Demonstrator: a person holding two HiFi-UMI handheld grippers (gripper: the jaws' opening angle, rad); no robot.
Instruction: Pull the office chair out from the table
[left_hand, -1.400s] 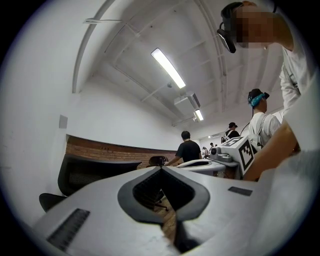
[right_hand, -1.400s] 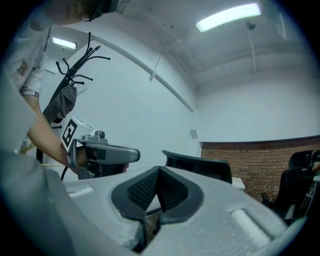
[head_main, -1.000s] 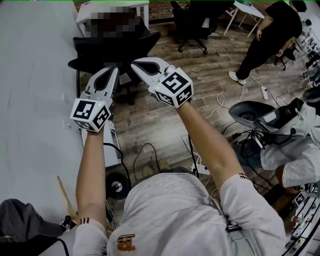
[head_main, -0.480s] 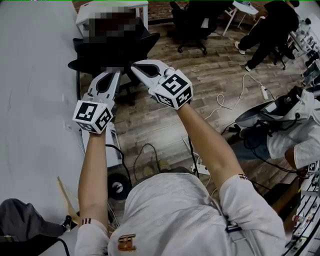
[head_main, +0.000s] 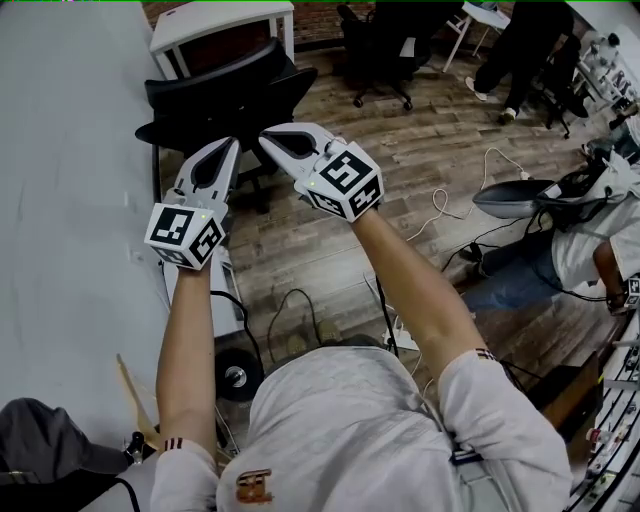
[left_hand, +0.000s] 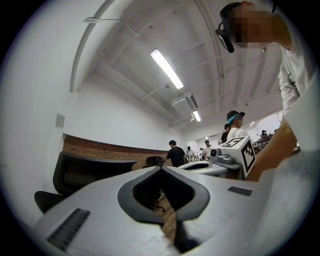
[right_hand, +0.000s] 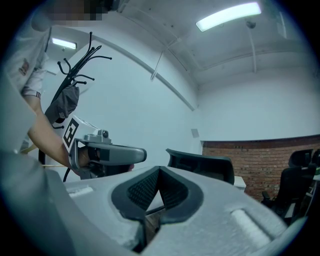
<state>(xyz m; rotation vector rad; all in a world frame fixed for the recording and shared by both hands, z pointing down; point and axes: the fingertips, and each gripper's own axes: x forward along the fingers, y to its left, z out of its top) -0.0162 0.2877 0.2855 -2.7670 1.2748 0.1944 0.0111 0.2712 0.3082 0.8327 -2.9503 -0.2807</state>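
**Head view, then each gripper view: clenched and empty**

Head view: the person holds both arms out over the wooden floor (head_main: 300, 250). The left gripper (head_main: 230, 141) and the right gripper (head_main: 264, 136) sit side by side with their tips close together, pointing at the black office chair (head_main: 230, 95). The chair stands just beside the long pale bench (head_main: 70, 200) at the left edge. A small white table (head_main: 215, 15) stands beyond the chair.

Left gripper view: the left gripper (left_hand: 161, 170) has its jaws clenched, tips meeting, with nothing between them. The chair's backrest (left_hand: 85, 172) stands ahead and to the left, apart from the jaws. The right gripper (left_hand: 200, 167) shows alongside.

Right gripper view: the right gripper (right_hand: 159, 170) is also clenched on nothing. The chair's backrest (right_hand: 202, 167) rises behind the tips without touching them. The left gripper (right_hand: 112, 155) shows at the left.
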